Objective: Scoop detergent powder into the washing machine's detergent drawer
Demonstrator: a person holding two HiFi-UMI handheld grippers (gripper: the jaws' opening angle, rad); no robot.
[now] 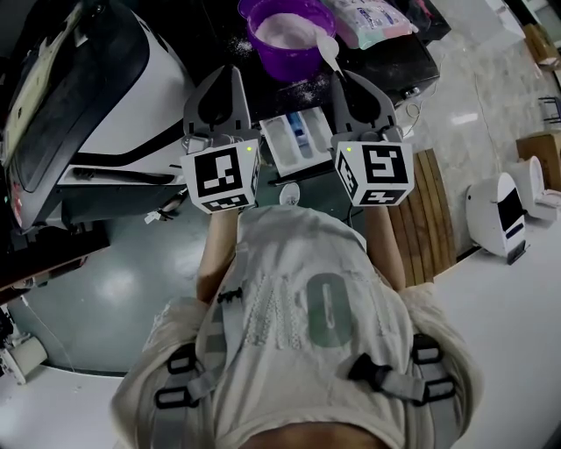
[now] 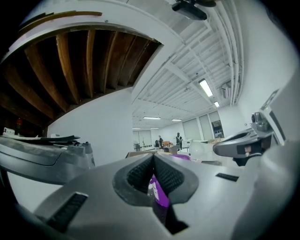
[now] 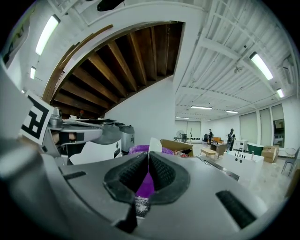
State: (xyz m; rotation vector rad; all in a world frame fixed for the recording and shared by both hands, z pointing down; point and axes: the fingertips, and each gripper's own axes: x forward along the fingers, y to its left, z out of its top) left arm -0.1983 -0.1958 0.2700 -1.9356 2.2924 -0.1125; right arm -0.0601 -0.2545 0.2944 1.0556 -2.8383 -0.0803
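Observation:
A purple bowl [image 1: 285, 35] of white detergent powder stands on the dark top behind the washing machine's open detergent drawer [image 1: 296, 140]. The drawer is white with a blue insert. My right gripper [image 1: 341, 79] [image 3: 148, 154] is shut on the handle of a white spoon [image 1: 329, 51] [image 3: 155, 144], whose bowl sits at the purple bowl's near right rim. Whether the spoon carries powder cannot be told. My left gripper [image 1: 230, 72] [image 2: 153, 157] is shut on nothing, left of the drawer and near the bowl's left side. Through both jaw gaps the purple bowl [image 2: 159, 197] [image 3: 143, 185] shows.
The white washing machine [image 1: 140, 96] with its dark lid fills the left. A pink-and-white packet [image 1: 372, 19] lies right of the bowl. Spilled powder dusts the dark top. Wooden slats [image 1: 434, 210] and a small white appliance [image 1: 501, 210] stand at the right.

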